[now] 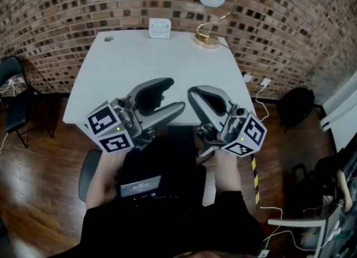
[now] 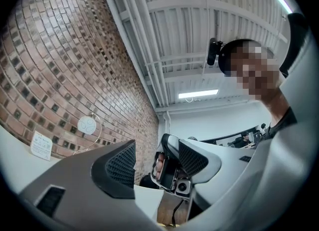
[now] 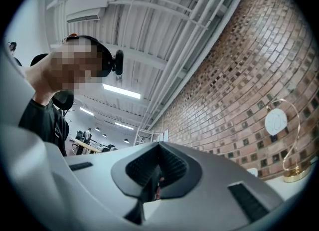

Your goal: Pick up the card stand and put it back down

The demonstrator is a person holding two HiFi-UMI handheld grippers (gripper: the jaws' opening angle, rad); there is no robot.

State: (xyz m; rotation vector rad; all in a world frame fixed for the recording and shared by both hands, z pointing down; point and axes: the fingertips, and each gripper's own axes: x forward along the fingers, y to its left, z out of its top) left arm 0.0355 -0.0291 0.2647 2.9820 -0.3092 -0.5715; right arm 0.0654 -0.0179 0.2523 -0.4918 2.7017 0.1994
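Brick wall (image 1: 67, 6) runs behind everything, wood floor (image 1: 39, 195) below. White desk (image 1: 145, 67) is pushed against the wall, with a black chair (image 1: 14, 92) off its left end. Person is at the near edge of the desk, both grippers held low over the lap and tilted up a bit, well short of anything on the desk. Left gripper (image 1: 175, 96): fingers (image 2: 121, 167) are apart with nothing held; the left gripper view shows only the other gripper through the gap. Right gripper (image 1: 192, 92): fingers (image 3: 167, 167) are together, pads meeting, nothing clamped between them. The two grippers sit side by side, tips near each other but not touching. A black box with a small screen (image 1: 139, 186) sits below them, at the person's lap. Lamp (image 1: 212, 6) with a gold base, a curved gold arm and a round white shade is on the far right part of the desk. Card stand (image 1: 159, 28) is upright at the far edge of the desk, against the wall, about mid-width and just left of the lamp base. It's well apart from both grippers and untouched.
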